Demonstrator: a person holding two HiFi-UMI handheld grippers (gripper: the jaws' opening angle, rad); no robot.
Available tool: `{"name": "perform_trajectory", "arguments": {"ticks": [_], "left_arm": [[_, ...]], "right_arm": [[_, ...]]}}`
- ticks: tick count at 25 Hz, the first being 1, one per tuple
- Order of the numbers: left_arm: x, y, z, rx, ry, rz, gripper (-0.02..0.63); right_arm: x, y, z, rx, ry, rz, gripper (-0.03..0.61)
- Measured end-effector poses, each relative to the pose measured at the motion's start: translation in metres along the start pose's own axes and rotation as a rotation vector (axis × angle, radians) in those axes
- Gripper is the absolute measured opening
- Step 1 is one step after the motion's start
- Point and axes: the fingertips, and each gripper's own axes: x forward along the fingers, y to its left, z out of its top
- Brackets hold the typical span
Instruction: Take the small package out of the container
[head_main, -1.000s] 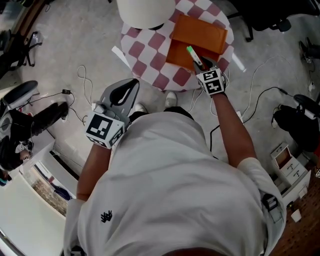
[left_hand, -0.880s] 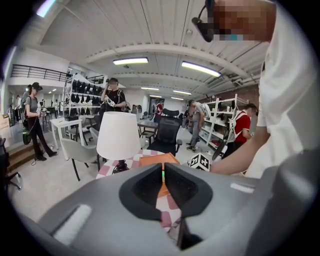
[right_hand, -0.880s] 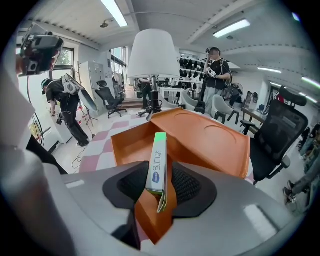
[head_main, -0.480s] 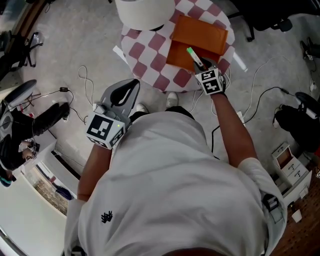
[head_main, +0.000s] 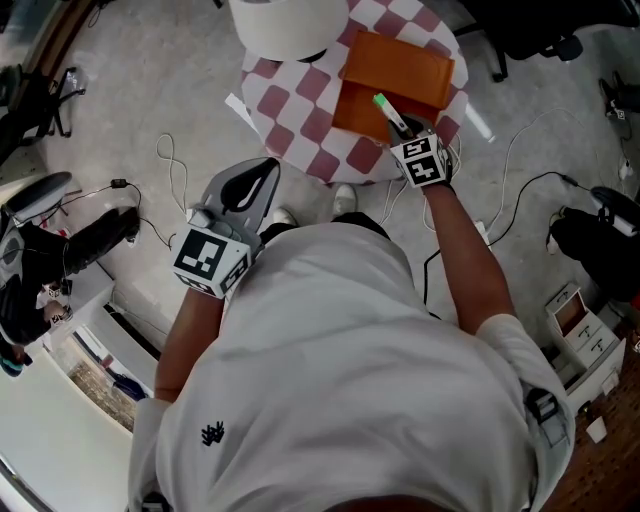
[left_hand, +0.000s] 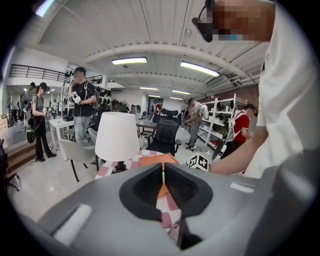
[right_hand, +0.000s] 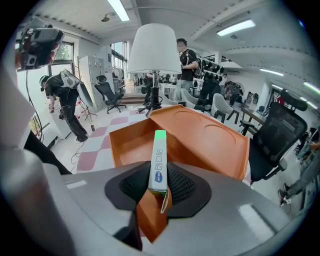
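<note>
Head view: camera on your head, looks steeply down; table (head_main: 300, 110) well below, at frame top.

Left gripper view: sits back from table, faces roughly level across room; lamp (left_hand: 116, 136) and orange container (left_hand: 155, 160) at mid-distance.

Right gripper view: tilts down, very near container, which fills frame centre; lamp just behind.

All three views share container and lamp.

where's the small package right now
In the right gripper view, the small package stands between the right tongs, which have just been closing on it, over the open orange container.
</note>
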Motion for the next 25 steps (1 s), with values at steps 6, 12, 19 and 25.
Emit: {"name": "perform_trajectory", "arguments": {"ticks": [6,12,19,25], "left_arm": [[-0.006,0.000,0.000,0.005,-0.006,-0.006,0.058],[-0.014,-0.002,-0.001,0.014,-0.021,-0.019,0.058],[-0.027,0.002,-0.006,0.024,-0.043,-0.059,0.058],[-0.044,0.005,-0.011,0.047,-0.053,-0.138,0.058]], "right_arm": [[-0.008,0.000,0.005,0.004,-0.012,-0.012,0.097],[-0.017,0.002,0.006,0.016,-0.024,-0.021,0.095],[-0.045,0.008,0.026,0.004,-0.041,-0.071,0.095],[-0.069,0.024,0.038,0.021,-0.066,-0.118,0.094]]}}
